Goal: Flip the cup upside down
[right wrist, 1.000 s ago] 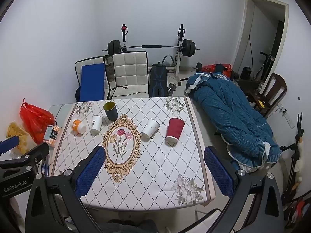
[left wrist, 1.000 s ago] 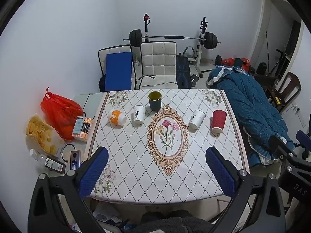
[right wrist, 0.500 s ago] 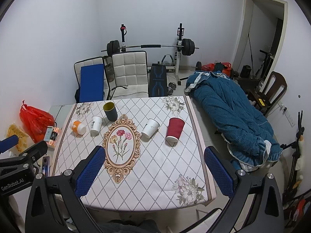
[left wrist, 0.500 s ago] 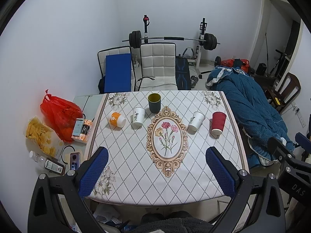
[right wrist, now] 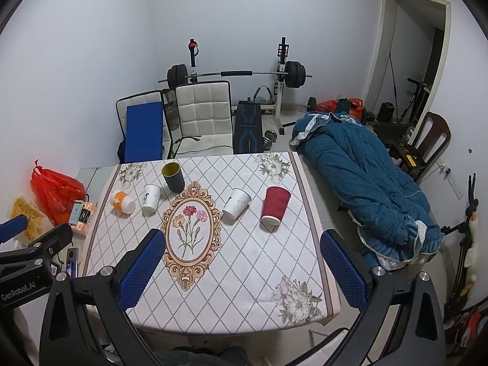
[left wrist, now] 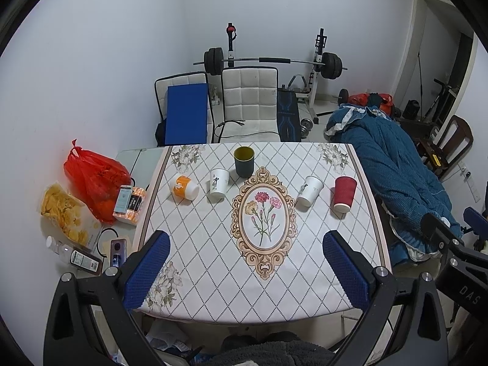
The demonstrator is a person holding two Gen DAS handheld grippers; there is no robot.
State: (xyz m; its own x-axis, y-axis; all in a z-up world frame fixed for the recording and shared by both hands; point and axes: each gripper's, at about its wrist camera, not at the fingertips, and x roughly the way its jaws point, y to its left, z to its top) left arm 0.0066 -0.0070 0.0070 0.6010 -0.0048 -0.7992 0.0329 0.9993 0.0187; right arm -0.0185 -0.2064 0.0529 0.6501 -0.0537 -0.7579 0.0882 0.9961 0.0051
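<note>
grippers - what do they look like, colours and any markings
Both match: the left gripper and right gripper have black angular frames with silver bolts and blue textured finger pads. White lettering shows on their bodies: GenRobot.AI on the left, DAS on the right. No cables or sleeves visible.

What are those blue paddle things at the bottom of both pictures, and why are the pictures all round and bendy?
They are the fingers of two grabbing tools that a person holds, one in each hand. Each tool carries a bendy-lens camera looking along its fingers, so one picture comes from the left gripper and the other from the right gripper. Both are wide open and hold nothing.

Below them is a table with a flowery cloth. On it are five cups: a dark cup standing mouth up, an orange-and-white cup, two white paper cups and a red paper cup. The four lighter ones seem to stand upside down. No cup is being touched yet.
</note>
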